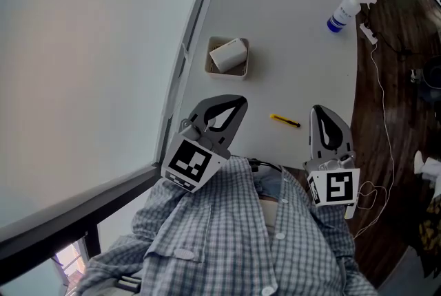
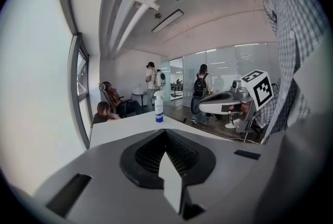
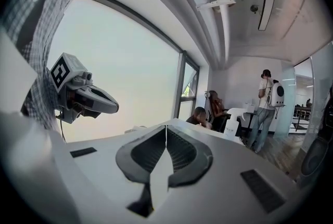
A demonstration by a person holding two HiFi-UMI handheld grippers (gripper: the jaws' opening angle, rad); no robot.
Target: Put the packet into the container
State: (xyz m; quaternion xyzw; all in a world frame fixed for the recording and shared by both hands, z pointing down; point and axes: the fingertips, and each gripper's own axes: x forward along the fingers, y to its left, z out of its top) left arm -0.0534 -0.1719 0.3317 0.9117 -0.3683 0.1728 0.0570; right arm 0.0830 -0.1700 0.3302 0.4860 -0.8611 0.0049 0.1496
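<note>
Only your head view takes in the task's things. On the white bench [image 1: 289, 47] the tan container [image 1: 228, 72] sits near the window-side edge, and the white packet [image 1: 229, 54] is already inside it. The packet lies tilted, with its long axis slanting from lower left to upper right in that view and its upper-right end raised toward the container's far corner.

A yellow pen [image 1: 284, 120] lies on the bench between the container and your right gripper [image 1: 318, 111]. Your left gripper [image 1: 236, 104] hangs over the near edge, just short of the container.

The left gripper view misses the container. It shows its own left gripper [image 2: 165, 134] with the fingers [image 2: 179, 158] pressed together on nothing, and beyond them a spray bottle [image 2: 158, 108] at the far end of the bench and people [image 2: 203, 87] in the room behind.

In the right gripper view, the right gripper [image 3: 166, 132] has its fingers [image 3: 179, 152] likewise closed and empty. The left gripper [image 3: 86, 99] appears against the bright window [image 3: 130, 72].
</note>
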